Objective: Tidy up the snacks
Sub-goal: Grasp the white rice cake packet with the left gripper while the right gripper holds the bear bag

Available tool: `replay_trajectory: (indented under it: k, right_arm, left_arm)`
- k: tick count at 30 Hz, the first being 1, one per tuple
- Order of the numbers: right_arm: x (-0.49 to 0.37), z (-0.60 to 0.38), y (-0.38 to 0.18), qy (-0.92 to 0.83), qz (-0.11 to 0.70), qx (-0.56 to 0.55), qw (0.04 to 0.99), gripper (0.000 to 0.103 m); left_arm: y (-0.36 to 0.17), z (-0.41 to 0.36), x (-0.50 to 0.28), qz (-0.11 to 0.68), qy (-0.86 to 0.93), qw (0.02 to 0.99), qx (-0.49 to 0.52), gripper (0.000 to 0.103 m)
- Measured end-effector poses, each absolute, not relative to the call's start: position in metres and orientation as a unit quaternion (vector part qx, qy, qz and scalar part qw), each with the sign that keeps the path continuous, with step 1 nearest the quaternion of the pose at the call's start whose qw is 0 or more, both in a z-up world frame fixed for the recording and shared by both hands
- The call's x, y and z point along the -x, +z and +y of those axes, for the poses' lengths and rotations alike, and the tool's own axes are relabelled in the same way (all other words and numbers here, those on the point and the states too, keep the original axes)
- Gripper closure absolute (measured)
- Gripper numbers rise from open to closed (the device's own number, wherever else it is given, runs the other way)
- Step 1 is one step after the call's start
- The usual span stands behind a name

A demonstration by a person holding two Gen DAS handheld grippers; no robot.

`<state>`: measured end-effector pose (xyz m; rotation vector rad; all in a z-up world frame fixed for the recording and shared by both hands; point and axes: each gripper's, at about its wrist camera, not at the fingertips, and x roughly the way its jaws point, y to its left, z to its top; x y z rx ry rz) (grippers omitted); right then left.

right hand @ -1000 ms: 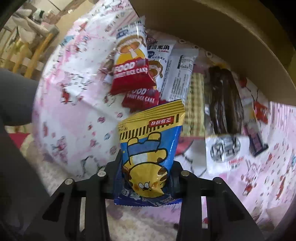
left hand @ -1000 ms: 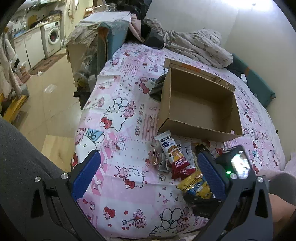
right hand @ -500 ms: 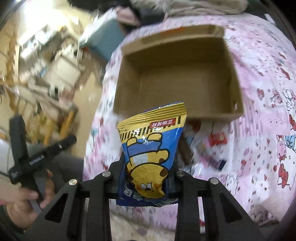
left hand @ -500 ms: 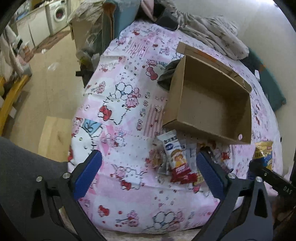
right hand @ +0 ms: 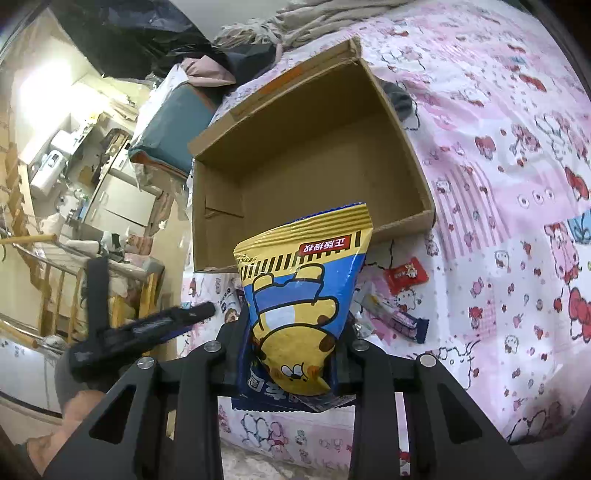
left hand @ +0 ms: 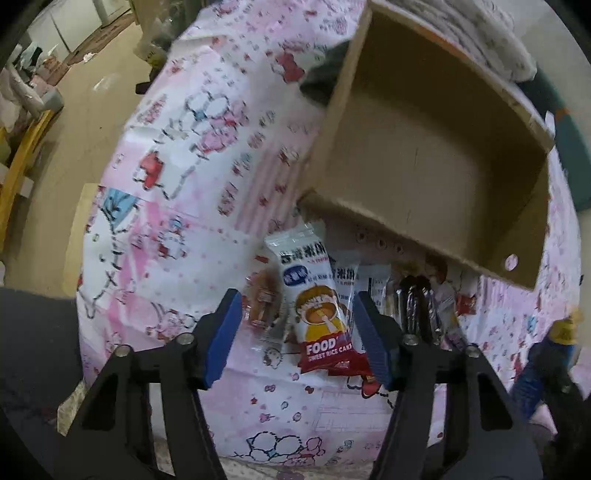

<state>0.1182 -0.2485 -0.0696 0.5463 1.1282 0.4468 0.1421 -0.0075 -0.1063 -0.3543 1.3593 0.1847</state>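
An open cardboard box (left hand: 424,155) lies on the pink cartoon-print bedsheet, also in the right wrist view (right hand: 314,162). Several snack packets lie in front of it. My left gripper (left hand: 295,325) is open, its blue pads either side of a red and white rice cake packet (left hand: 317,314). My right gripper (right hand: 291,347) is shut on a blue and yellow bear snack bag (right hand: 295,295), held up in front of the box's near wall. The left gripper (right hand: 147,325) also shows in the right wrist view.
A brown candy (left hand: 262,299), a dark chocolate bar (left hand: 417,306), a small red packet (right hand: 404,275) and a purple bar (right hand: 406,325) lie on the sheet. Crumpled bedding (right hand: 295,26) lies behind the box. The bed edge drops to the floor (left hand: 85,99) on the left.
My left gripper has dropped toward the snack pile and narrowed around the rice cake packet. My right gripper has lifted the bear bag off the pile and brought it up before the box.
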Motion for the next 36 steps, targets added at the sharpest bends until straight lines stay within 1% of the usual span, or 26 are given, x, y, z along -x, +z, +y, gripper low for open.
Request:
replay_trajectory:
  k: [1,3,4,7,13,17,21,22,24,29,32,36]
  right_arm:
    - [-0.120,-0.249,-0.070,0.206,0.522,-0.252,0.788,0.070]
    - [-0.118,-0.248,-0.070,0.203,0.526,-0.250,0.787,0.070]
    - [-0.119,-0.247,-0.072,0.202,0.530,-0.253,0.784,0.070]
    - [-0.122,-0.242,-0.073,0.205,0.535,-0.260,0.777,0.070]
    - [-0.123,-0.230,-0.072,0.208,0.536,-0.238,0.783,0.070]
    - [-0.121,-0.228,-0.075,0.207,0.544,-0.244,0.776,0.070]
    - [-0.119,-0.223,-0.067,0.212,0.538,-0.233,0.782,0.070]
    - [-0.118,-0.223,-0.067,0.211,0.538,-0.232,0.783,0.070]
    - [-0.118,-0.224,-0.065,0.210,0.539,-0.237,0.781,0.070]
    - [-0.115,-0.225,-0.060,0.212,0.534,-0.244,0.781,0.070]
    - [-0.114,-0.226,-0.055,0.216,0.529,-0.250,0.782,0.070]
    - [-0.116,-0.229,-0.046,0.221,0.521,-0.267,0.780,0.070]
  left_arm:
    - [-0.112,-0.010,-0.143,0.632,0.083,0.753,0.163,0.051]
    - [-0.121,-0.014,-0.145,0.641,0.077,0.747,0.162,0.065]
    - [-0.125,-0.015,-0.147,0.641,0.072,0.747,0.161,0.073]
    - [-0.132,-0.021,-0.150,0.648,0.064,0.745,0.145,0.073]
    - [-0.135,-0.021,-0.153,0.663,0.053,0.732,0.149,0.073]
    - [-0.136,-0.026,-0.157,0.663,0.056,0.731,0.155,0.071]
    - [-0.143,-0.034,-0.162,0.671,0.061,0.728,0.129,0.071]
    - [-0.146,-0.035,-0.163,0.674,0.062,0.725,0.129,0.071]
    - [-0.144,-0.038,-0.163,0.667,0.063,0.732,0.126,0.076]
    - [-0.121,-0.036,-0.154,0.650,0.042,0.749,0.125,0.076]
    - [-0.094,-0.030,-0.140,0.638,0.018,0.760,0.122,0.076]
    - [-0.055,-0.022,-0.129,0.608,-0.007,0.789,0.084,0.076]
